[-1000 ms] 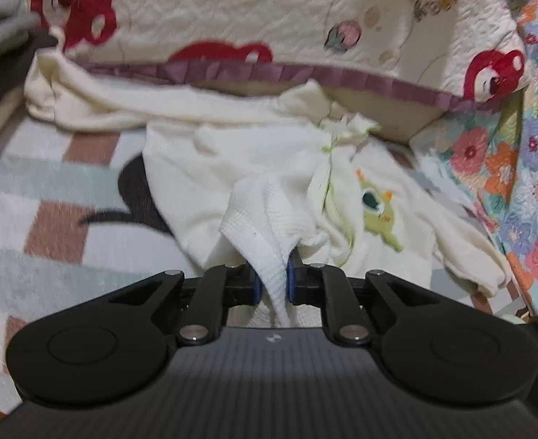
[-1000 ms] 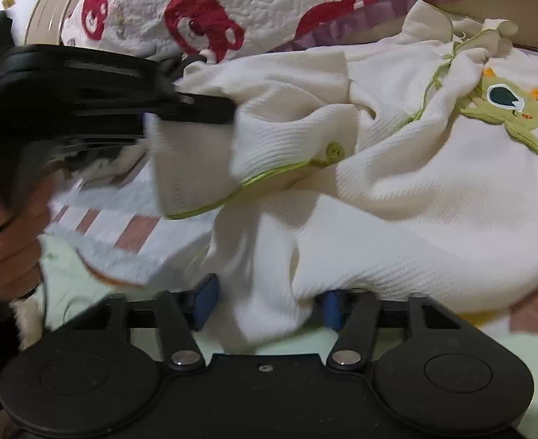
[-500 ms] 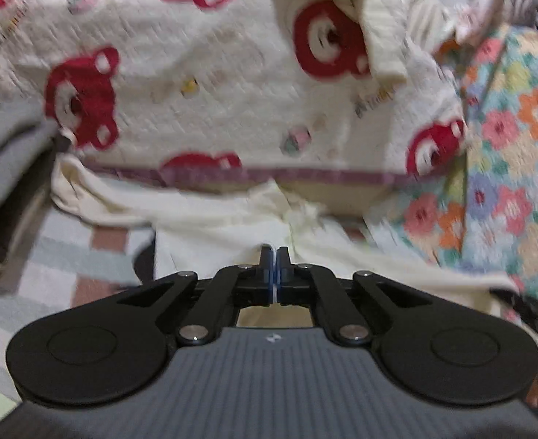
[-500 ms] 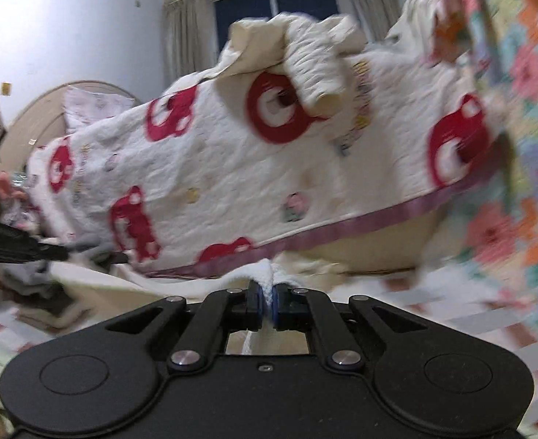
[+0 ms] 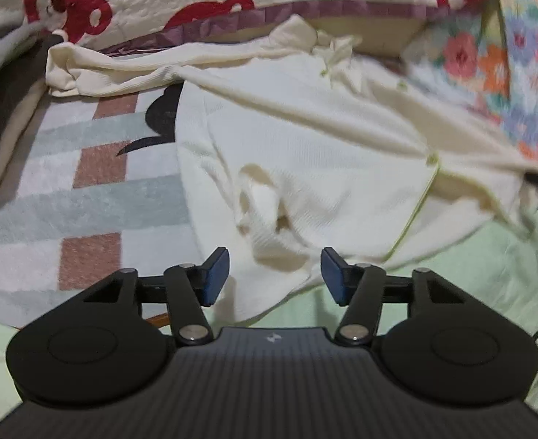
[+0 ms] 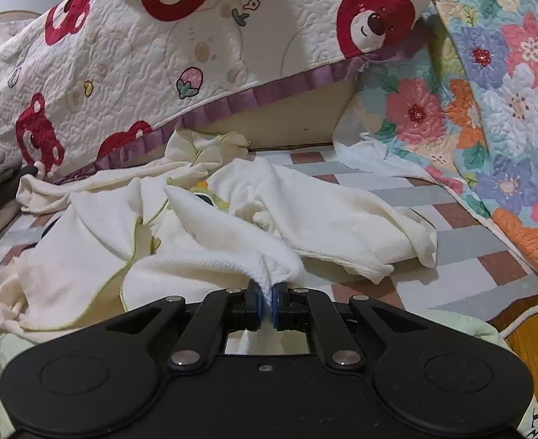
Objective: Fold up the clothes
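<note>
1. The cream baby top (image 5: 305, 168) lay rumpled on the checked rug (image 5: 97, 197), its body near the rug's near edge and its neck toward the far edge, under the hem of the bear quilt (image 6: 130, 58). It was not folded flat; layers bunched over one another.
2. The right claw (image 6: 265, 301) was pressed together on a gathered ridge of the top's near hem, the cloth rising into it in a peak.
3. The left claw (image 5: 274, 274) stood spread, its blue pads either side of a loose corner of the top, gripping nothing.
4. To do this step well, I judged that the left claw should close on a single layer at the edge, not on the bunched fold, and that both claws should draw the hem taut and level so the cloth spreads before any fold is laid.
5. The top was a soft waffle knit, limp, and likely to sag and drag between two pinch points. It had thin lime piping (image 5: 421, 201) along its front opening, a small lime button, and a green cartoon patch (image 6: 210, 199) half buried in the folds.
6. One long sleeve (image 5: 115, 73) stretched along the rug's far edge; the other (image 6: 360, 234) lay crumpled toward the right edge.
7. A flowered quilt (image 6: 503, 109) hung at the right.
</note>
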A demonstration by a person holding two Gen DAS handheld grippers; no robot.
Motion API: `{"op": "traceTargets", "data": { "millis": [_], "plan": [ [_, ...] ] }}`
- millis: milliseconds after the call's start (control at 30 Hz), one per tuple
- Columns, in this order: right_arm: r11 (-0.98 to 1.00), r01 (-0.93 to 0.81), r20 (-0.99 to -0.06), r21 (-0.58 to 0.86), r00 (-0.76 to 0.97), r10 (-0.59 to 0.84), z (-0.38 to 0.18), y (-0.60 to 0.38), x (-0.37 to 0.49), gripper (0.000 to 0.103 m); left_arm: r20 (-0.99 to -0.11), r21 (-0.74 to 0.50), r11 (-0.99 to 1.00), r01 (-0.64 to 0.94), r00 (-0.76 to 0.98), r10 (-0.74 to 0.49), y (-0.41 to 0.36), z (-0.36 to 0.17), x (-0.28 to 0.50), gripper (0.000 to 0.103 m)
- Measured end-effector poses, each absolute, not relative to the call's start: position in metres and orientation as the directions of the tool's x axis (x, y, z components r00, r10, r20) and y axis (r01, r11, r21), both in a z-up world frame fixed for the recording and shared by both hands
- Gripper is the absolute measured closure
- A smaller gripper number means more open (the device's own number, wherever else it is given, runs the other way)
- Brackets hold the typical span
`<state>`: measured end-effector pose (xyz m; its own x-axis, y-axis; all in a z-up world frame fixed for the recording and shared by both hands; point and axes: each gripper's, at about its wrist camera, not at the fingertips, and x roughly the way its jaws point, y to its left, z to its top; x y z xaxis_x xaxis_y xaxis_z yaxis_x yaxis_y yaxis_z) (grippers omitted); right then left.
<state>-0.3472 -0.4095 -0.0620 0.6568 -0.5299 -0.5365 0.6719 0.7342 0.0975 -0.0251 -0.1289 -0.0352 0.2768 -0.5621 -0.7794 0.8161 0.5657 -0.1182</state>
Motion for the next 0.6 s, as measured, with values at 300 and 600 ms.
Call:
{"op": "traceTargets", "data": {
  "millis": [300,600],
  "plan": [
    [0.744,0.656,-0.552,0.128,0.670,-0.496,-0.062,-0.407,-0.345,0.095,-0.820,-0.135,0.602,0.787,0.252,-0.514,-0.167,-0.063,0.001,0.073],
    [0.731,0.639,-0.574,0.239,0.700,-0.425,-0.046,-0.388,-0.322,0.094,-0.575,-0.060,0.836,0.545,0.666,-0.476,-0.106,0.002,-0.001,0.099]
  ]
}}
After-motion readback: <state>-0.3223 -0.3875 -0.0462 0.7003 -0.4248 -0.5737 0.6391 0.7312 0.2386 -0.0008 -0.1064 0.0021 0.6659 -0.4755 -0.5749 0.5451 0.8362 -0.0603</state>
